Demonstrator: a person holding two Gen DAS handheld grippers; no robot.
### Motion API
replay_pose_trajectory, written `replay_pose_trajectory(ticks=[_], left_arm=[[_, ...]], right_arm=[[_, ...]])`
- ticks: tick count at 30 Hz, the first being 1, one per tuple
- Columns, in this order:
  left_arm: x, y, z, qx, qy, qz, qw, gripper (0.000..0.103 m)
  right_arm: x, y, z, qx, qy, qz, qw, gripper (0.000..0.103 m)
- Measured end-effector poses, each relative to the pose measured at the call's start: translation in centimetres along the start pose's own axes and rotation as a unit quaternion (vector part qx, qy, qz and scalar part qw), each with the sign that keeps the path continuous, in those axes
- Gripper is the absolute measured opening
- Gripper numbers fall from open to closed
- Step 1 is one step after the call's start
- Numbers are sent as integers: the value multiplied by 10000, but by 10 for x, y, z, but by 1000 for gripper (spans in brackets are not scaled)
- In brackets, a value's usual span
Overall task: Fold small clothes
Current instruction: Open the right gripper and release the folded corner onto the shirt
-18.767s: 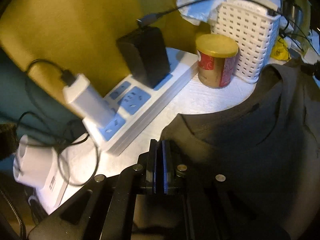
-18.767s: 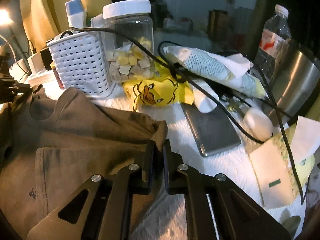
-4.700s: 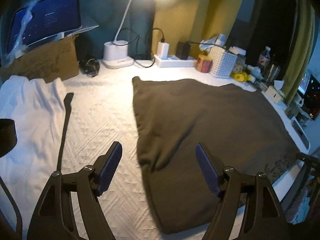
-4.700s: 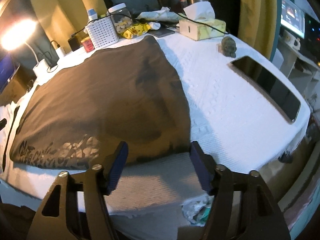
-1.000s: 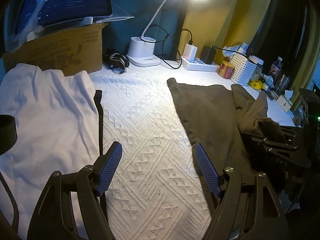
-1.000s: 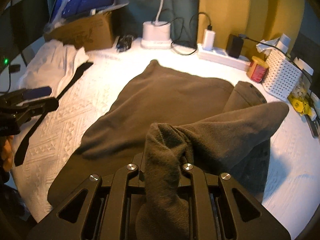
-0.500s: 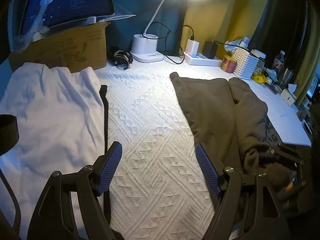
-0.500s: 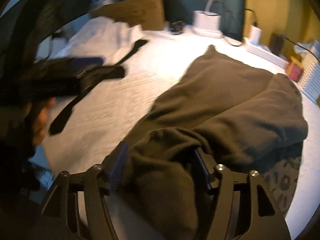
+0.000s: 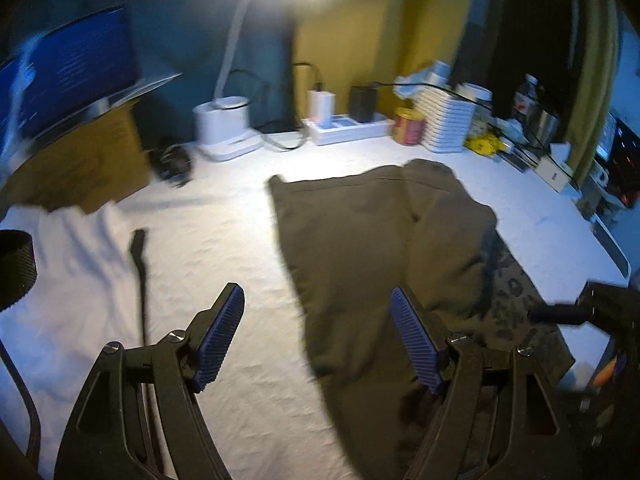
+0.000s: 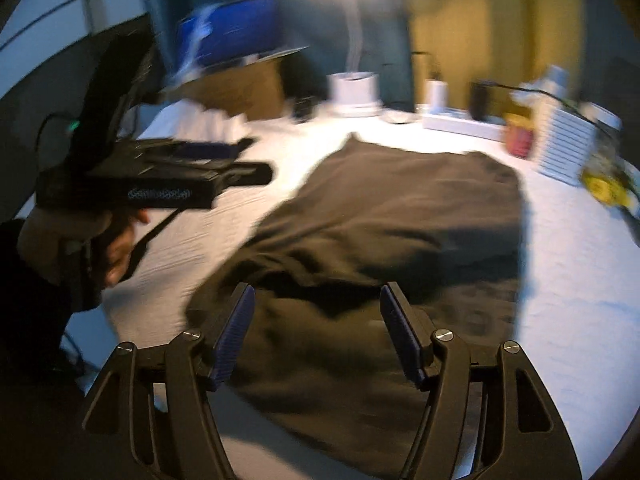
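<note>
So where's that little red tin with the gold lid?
The red tin stands at the back of the table, between the white power strip and the white basket.

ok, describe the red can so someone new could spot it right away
Start at the back edge of the white-covered table, under the yellow wall. Follow the white power strip rightward to where it ends. The red can stands there, beside the white slatted basket: small, round, gold-lidded, the only red thing in that row.
</note>
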State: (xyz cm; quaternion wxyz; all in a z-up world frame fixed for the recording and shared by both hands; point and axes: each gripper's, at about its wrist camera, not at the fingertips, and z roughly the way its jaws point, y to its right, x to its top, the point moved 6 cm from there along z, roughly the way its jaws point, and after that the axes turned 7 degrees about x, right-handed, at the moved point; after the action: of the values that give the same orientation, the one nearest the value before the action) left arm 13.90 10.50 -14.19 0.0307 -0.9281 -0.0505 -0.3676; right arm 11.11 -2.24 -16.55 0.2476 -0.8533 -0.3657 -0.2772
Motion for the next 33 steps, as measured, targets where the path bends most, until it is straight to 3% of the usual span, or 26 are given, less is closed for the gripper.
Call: replay_pose_trajectory(ticks=[8,15,19,22,24,26,28,29,31,33], left_arm=[[22,74,23,-288,-129,860,9958,76],[30,137,49,-347,-319,1827,9820,76],[27,166,69,-108,-430,2476,9679,76],[24,179,81,241,-276,3172,9476,76],[23,176,88,368,-244,3385,9399,76],[27,166,90,253,-238,3258,9448,70],[32,154,91,203,-253,3068,9512,25],[35,146,91,170,-254,2922,9559,16],[44,125,88,101,-122,2509,9679,9],[51,102,85,241,29,2175,9758,9]], right_arm=[[-14,84,-26,-472,238,630,9966,69],[-24,145,-33,-765,313,1039,9912,69],[-28,173,-35,-883,328,1250,9877,69],[-30,189,-35,-945,327,1363,9856,69],[-31,196,-34,-963,321,1407,9848,69],[-29,200,-30,-976,294,1408,9848,69],[-26,202,-25,-987,249,1385,9851,69],[-25,202,-22,-985,231,1369,9854,69],[-19,202,-15,-975,178,1320,9863,69],[-13,198,-7,-924,148,1232,9880,69]])
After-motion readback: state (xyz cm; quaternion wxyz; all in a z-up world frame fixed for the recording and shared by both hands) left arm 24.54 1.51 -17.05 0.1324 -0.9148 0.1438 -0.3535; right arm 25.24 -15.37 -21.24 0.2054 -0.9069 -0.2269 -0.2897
